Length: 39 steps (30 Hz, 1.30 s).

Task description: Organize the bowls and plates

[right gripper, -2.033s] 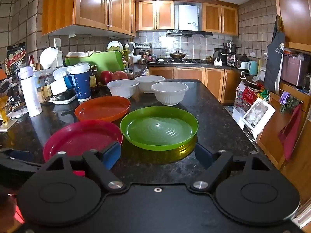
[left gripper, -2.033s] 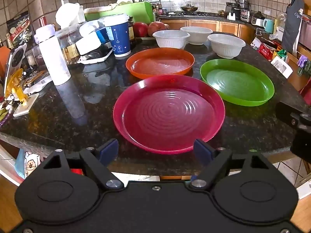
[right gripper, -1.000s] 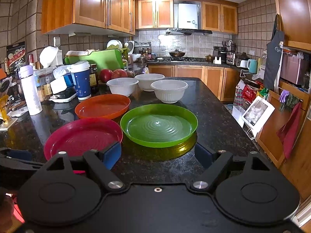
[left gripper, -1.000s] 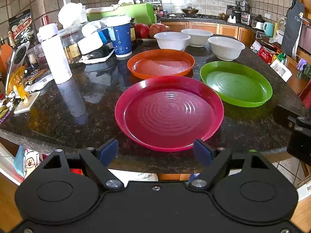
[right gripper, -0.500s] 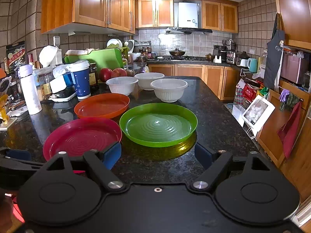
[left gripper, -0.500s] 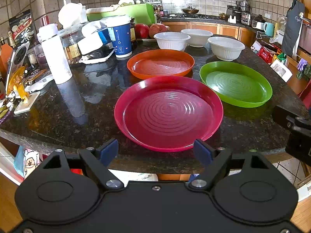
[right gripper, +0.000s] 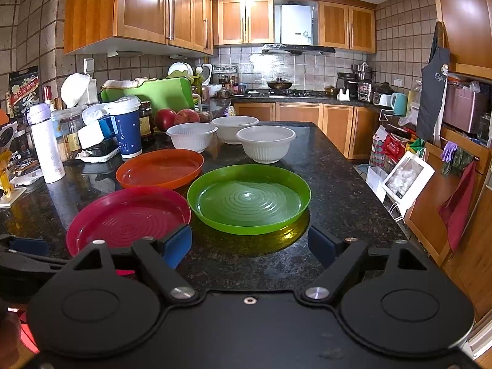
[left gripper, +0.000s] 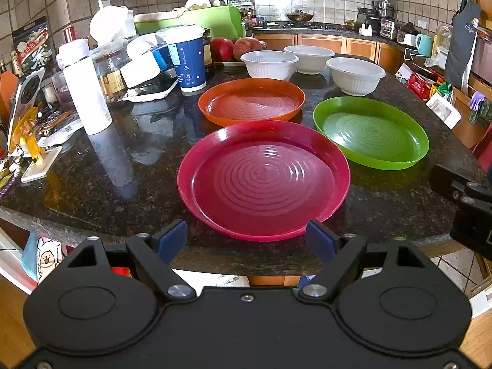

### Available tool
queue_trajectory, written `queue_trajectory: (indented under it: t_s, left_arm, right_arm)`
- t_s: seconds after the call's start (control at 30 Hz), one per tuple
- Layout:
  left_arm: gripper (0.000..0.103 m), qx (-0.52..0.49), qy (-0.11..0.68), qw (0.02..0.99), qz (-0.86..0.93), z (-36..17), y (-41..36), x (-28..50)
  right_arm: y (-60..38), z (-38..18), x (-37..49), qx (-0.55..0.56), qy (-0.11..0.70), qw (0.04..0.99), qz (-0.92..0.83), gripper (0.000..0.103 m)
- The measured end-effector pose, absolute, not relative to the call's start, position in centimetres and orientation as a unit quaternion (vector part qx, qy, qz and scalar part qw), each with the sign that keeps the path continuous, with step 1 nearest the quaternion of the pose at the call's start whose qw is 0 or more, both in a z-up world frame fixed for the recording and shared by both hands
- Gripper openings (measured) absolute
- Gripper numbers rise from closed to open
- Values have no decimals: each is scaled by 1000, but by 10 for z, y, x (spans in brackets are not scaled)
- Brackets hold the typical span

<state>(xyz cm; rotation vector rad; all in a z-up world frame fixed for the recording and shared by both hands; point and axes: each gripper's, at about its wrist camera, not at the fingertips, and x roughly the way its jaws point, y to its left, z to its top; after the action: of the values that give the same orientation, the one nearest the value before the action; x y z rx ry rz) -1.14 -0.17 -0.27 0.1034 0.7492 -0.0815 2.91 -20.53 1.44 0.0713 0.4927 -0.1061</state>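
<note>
1. On the dark stone bench (left gripper: 92,184) three plates are laid out singly, none stacked: red plate (left gripper: 263,181) nearest the edge, orange plate (left gripper: 250,101) behind it, green plate (left gripper: 370,132) to the right.
2. Three white bowls (left gripper: 269,64) are set apart in a loose row behind the plates, so sorting looks not yet begun.
3. The left gripper (left gripper: 247,236) is held wide and empty, lined up on the red plate's near rim, probably the first pick.
4. The right gripper (right gripper: 250,243) is also spread wide, holding nothing, faced at the green plate.
5. Writing: a recycling mark is seen on the blue cup (left gripper: 187,58); the black packet's (left gripper: 32,49) characters can't be read.
</note>
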Motion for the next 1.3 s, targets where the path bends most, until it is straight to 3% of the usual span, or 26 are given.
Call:
queue_trajectory:
  t_s: [0.87, 1.03, 1.3]
  left_arm:
    - [84, 30, 358, 932, -50, 2, 1, -12]
    - [84, 42, 348, 936, -44, 7, 0, -13]
    - [85, 23, 340, 939, -45, 13, 5, -18]
  right_arm:
    - [-204, 17, 27, 19, 205, 976, -67, 86]
    - [-202, 16, 25, 6, 191, 980, -55, 73]
    - [-202, 20, 21, 15, 164, 986, -37, 73]
